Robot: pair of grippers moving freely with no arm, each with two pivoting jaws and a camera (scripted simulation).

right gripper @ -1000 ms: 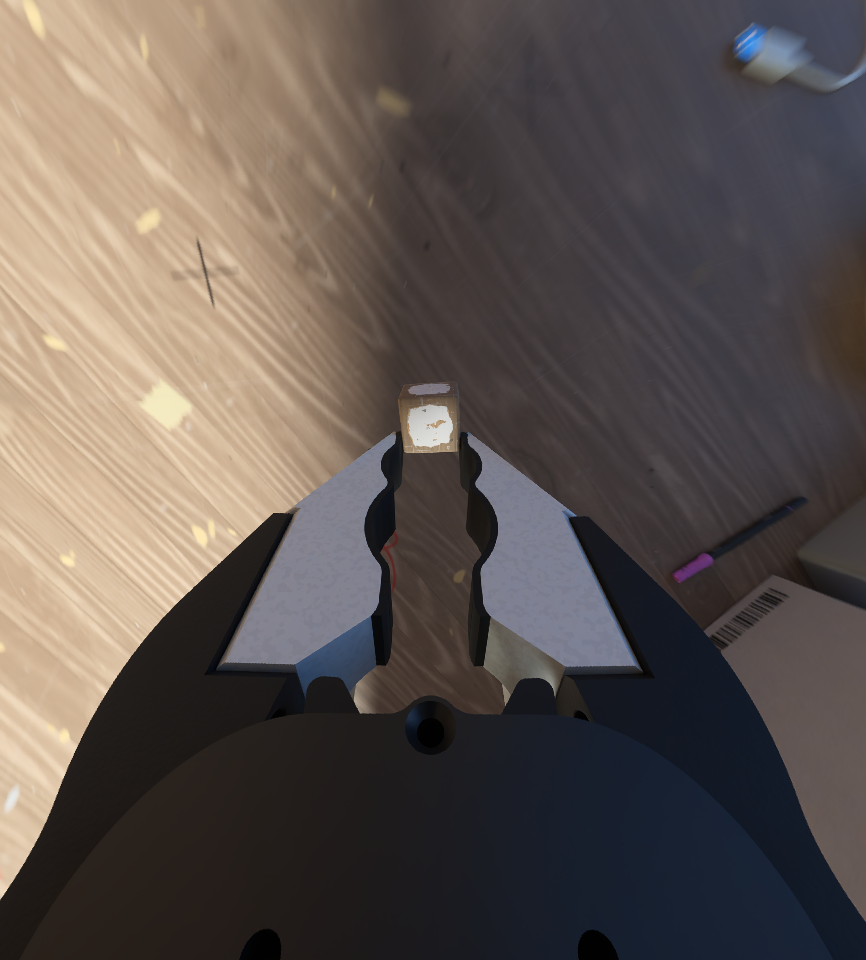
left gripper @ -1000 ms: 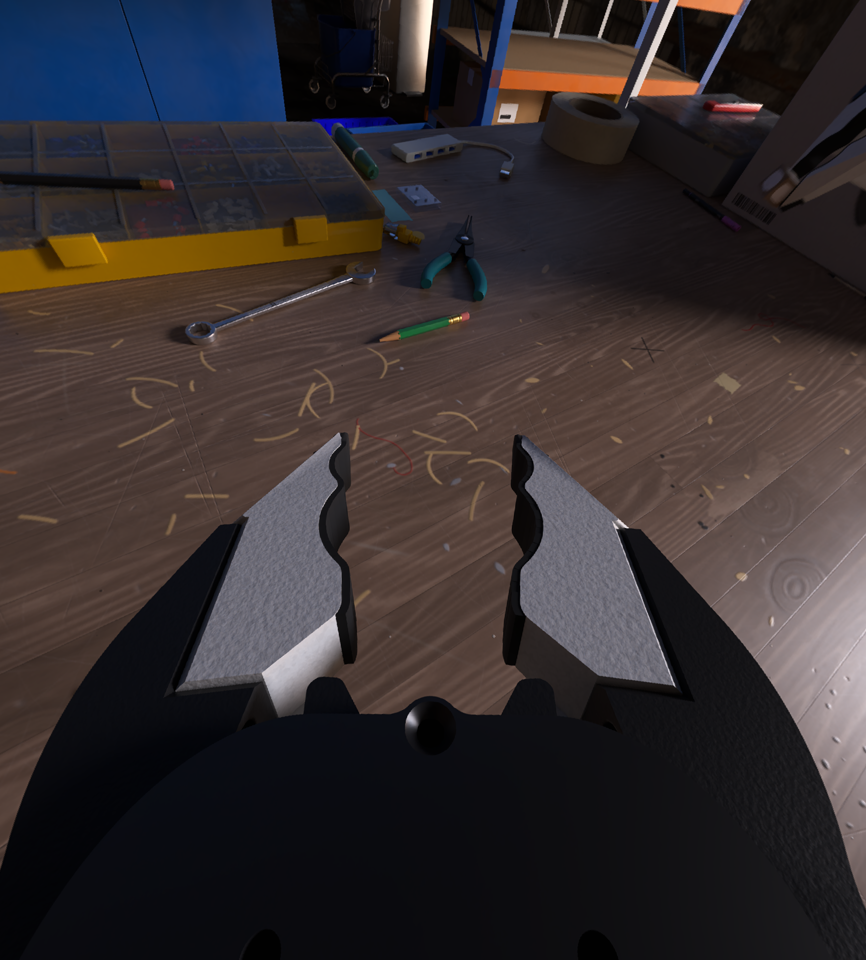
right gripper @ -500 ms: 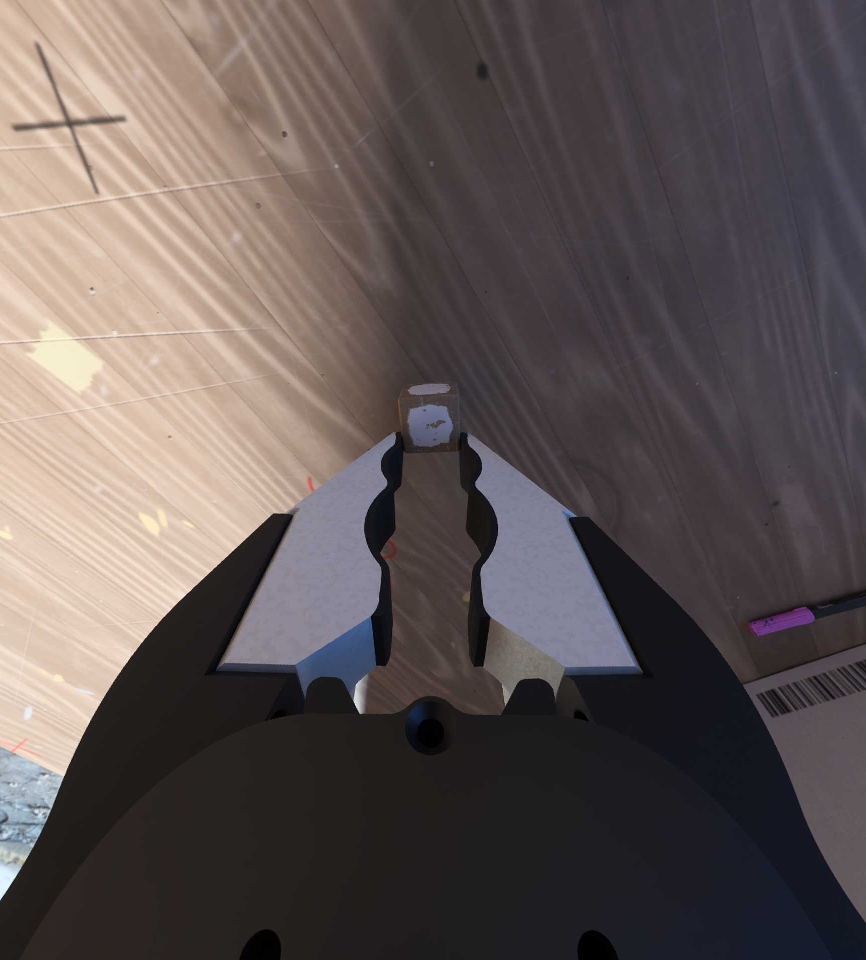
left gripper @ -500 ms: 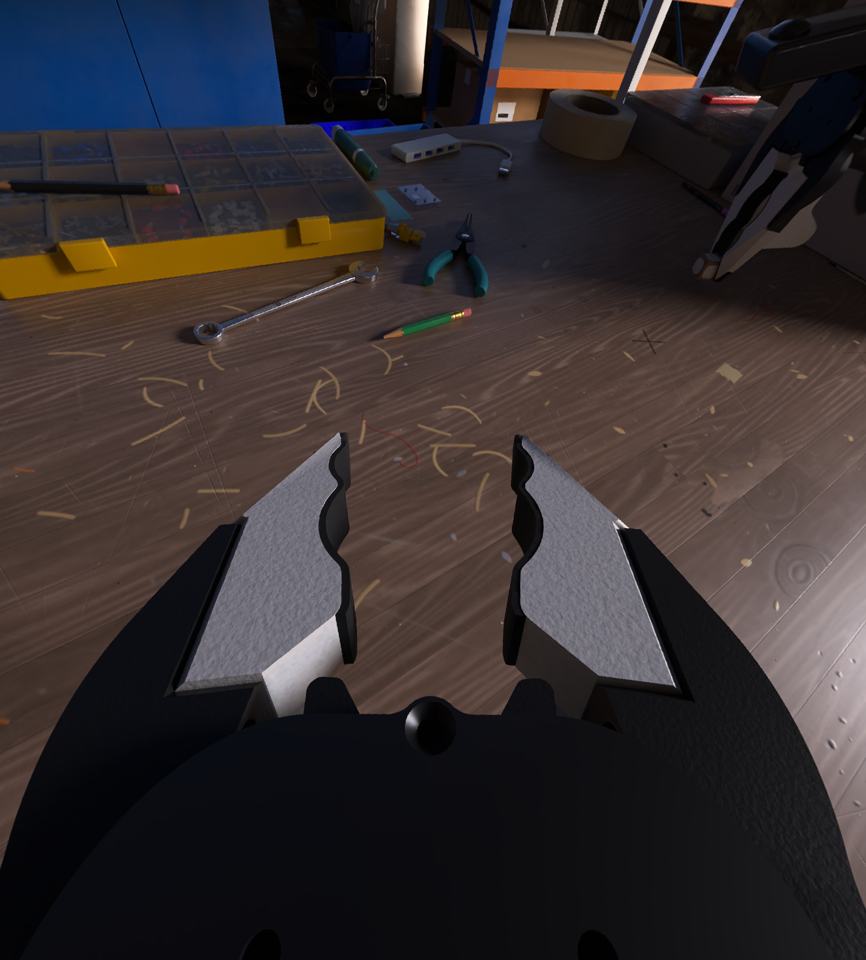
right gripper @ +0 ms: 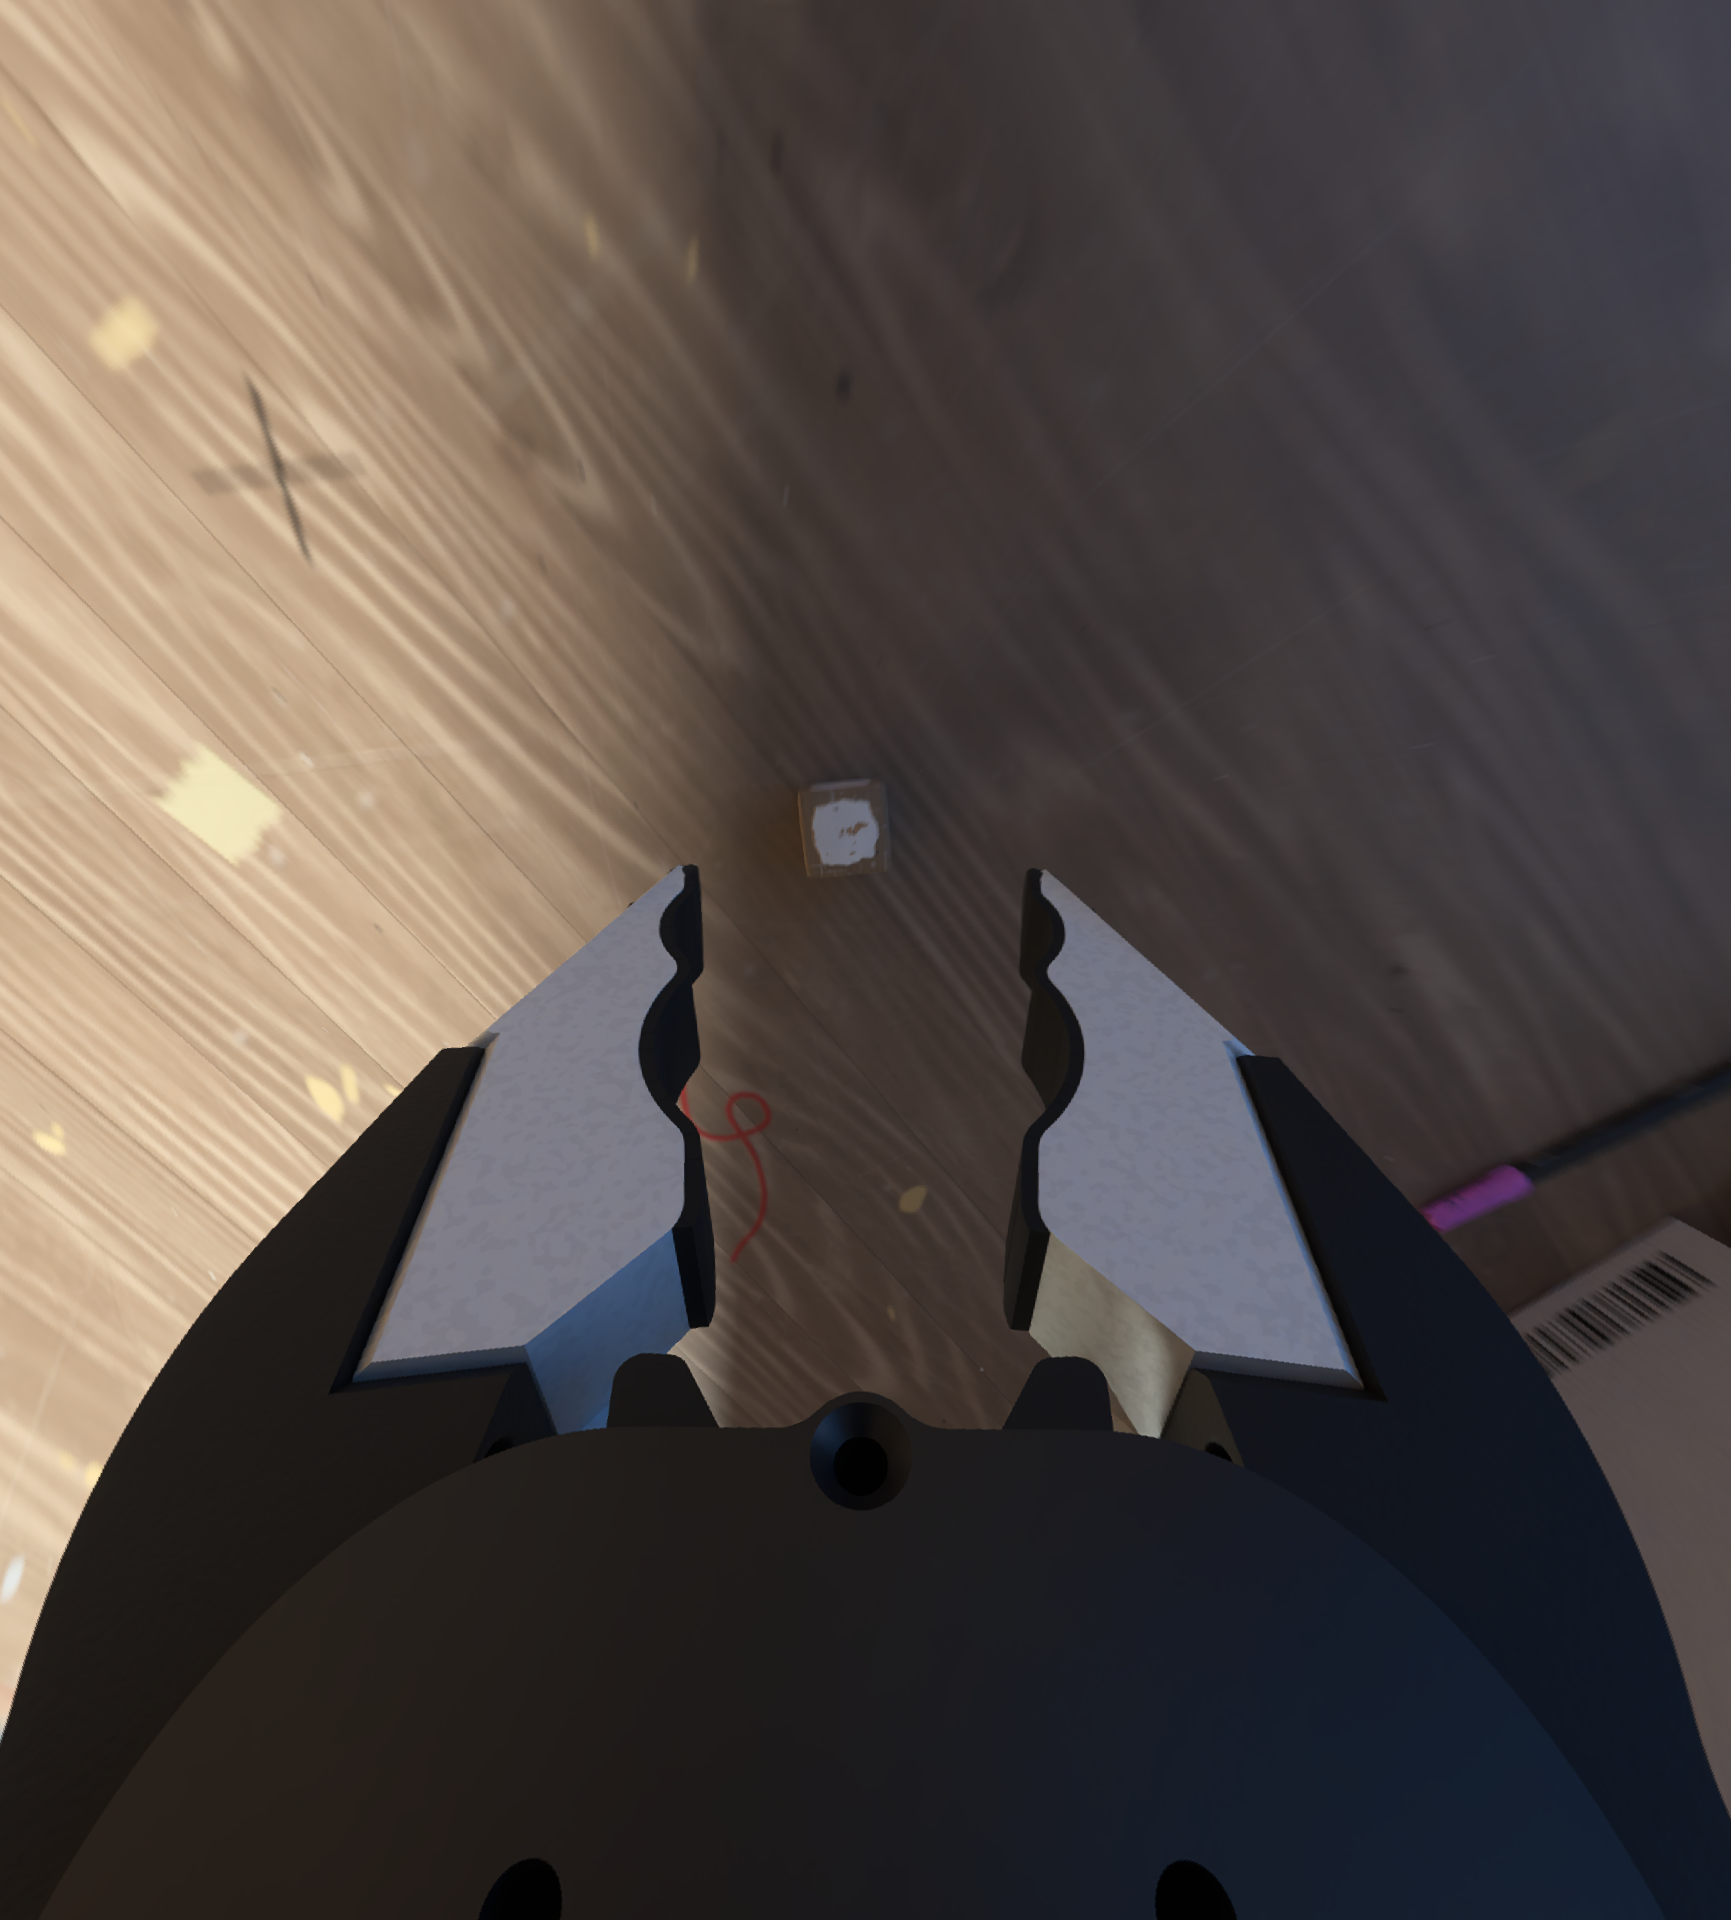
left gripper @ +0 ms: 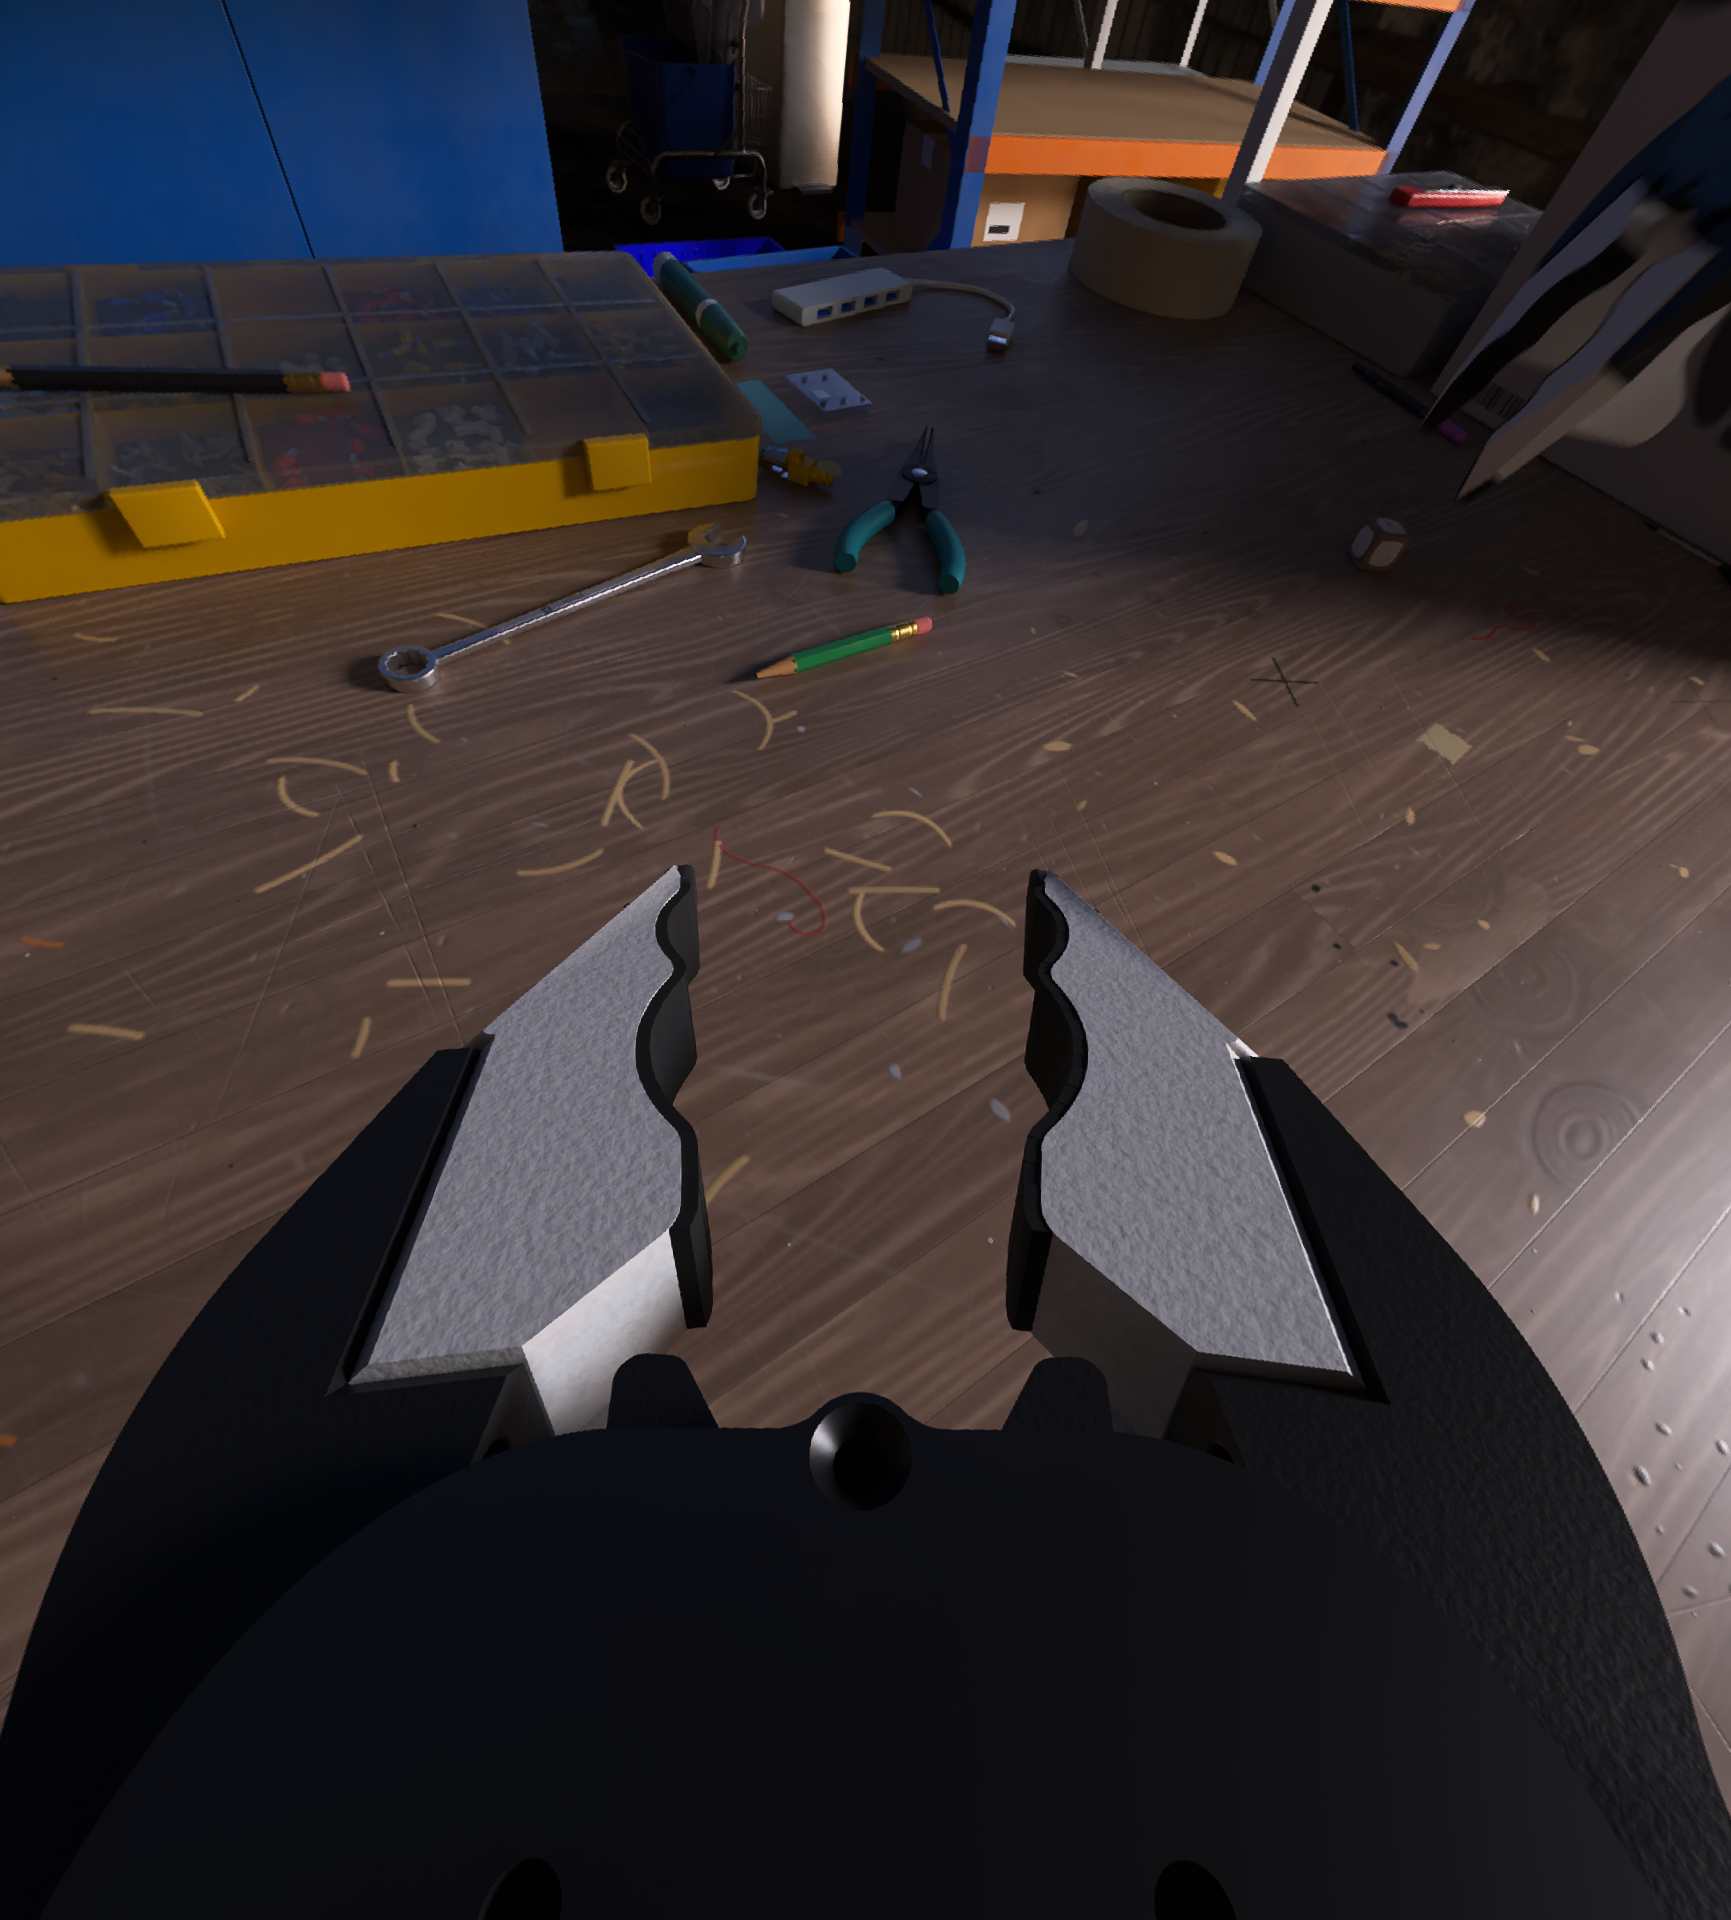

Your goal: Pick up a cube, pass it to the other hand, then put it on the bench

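A small brown cube (right gripper: 843, 826) with worn white faces lies on the wooden bench (right gripper: 321, 935), just beyond my right gripper's (right gripper: 861, 883) tips. The right gripper is open and empty and looks down on it from above. In the left wrist view the cube (left gripper: 1378, 543) lies at the far right of the bench, with the right gripper (left gripper: 1484, 436) a little above it. My left gripper (left gripper: 861, 883) is open and empty, low over the middle of the bench (left gripper: 217, 1039), well away from the cube.
A yellow parts case (left gripper: 321, 416) with a pencil on its lid stands at the back left. A wrench (left gripper: 549, 613), pliers (left gripper: 908, 520), a green pencil (left gripper: 845, 646), a USB hub (left gripper: 840, 294) and a tape roll (left gripper: 1162, 244) lie behind. A cardboard box (right gripper: 1671, 1455) and purple marker (right gripper: 1479, 1190) are at the right.
My right gripper has opened and let go of the cube, which now lies on the bench, and the gripper has lifted away from it. The left gripper has stayed open and almost still.
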